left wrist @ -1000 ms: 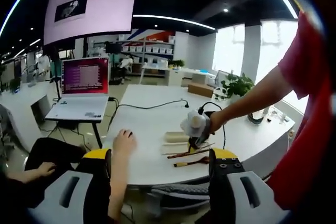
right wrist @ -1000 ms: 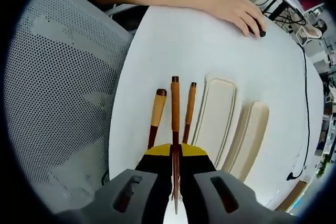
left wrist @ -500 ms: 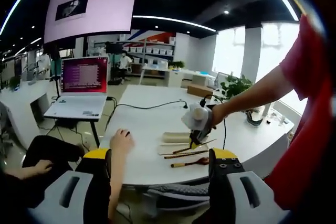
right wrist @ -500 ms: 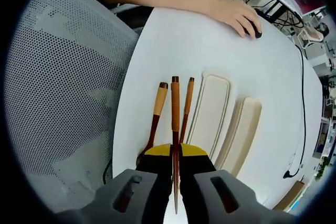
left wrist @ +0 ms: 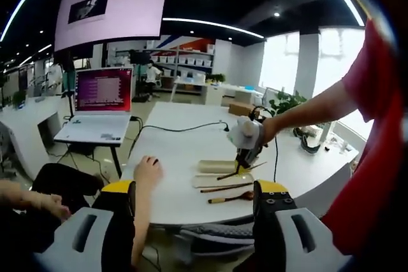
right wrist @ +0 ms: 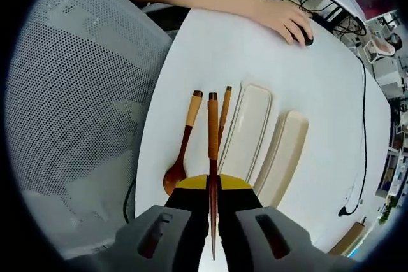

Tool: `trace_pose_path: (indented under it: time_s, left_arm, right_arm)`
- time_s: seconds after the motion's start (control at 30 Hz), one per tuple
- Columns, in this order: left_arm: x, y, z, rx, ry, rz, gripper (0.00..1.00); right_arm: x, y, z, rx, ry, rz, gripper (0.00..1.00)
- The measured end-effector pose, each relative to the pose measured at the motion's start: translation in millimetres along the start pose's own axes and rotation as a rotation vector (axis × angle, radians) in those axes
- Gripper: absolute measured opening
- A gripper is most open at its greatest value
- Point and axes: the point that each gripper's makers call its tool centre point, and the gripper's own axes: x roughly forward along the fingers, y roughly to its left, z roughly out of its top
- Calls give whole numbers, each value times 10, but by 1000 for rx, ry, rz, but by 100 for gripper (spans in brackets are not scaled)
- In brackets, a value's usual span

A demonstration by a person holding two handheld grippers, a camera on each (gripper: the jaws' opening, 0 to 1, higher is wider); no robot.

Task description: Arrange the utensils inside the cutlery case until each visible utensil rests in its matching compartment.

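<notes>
- Early going, I'd judge: the open cutlery case (right wrist: 247, 133) on the white table (right wrist: 331, 81) looks empty, its lid (right wrist: 284, 157) just beside it.
- The right gripper (right wrist: 213, 211) is clamped on one chopstick (right wrist: 212, 135), lifted off the table.
- The spoon (right wrist: 182, 154) and other chopstick (right wrist: 224, 113) lie left of the case.
- The left gripper (left wrist: 194, 205) hangs back, jaws wide, holding nothing.

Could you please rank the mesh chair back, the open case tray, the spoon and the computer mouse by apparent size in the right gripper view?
1. mesh chair back, though nearer the camera
2. case tray
3. spoon
4. computer mouse, partly covered by a hand
</notes>
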Motion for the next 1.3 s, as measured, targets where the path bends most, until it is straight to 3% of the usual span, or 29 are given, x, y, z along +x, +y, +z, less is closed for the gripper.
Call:
trace_pose_path:
  time_s: [0.37, 0.7, 1.0, 1.1, 1.3]
  left_arm:
    - [-28, -12, -46, 9, 23, -9, 77]
    - [-11, -48, -58, 17, 30, -19, 77]
    - [-1, -91, -40, 26, 28, -24, 76]
    - [3, -106, -74, 31, 42, -27, 76]
    - [-7, -125, -74, 33, 42, -31, 76]
  right_arm:
    - [-25, 19, 101, -5, -31, 3, 0]
    - [-186, -15, 40, -40, -16, -3, 0]
    - [-253, -109, -137, 1, -22, -4, 0]
    - [-352, -173, -57, 53, -74, -2, 0]
    - [-434, -257, -116, 107, -86, -8, 0]
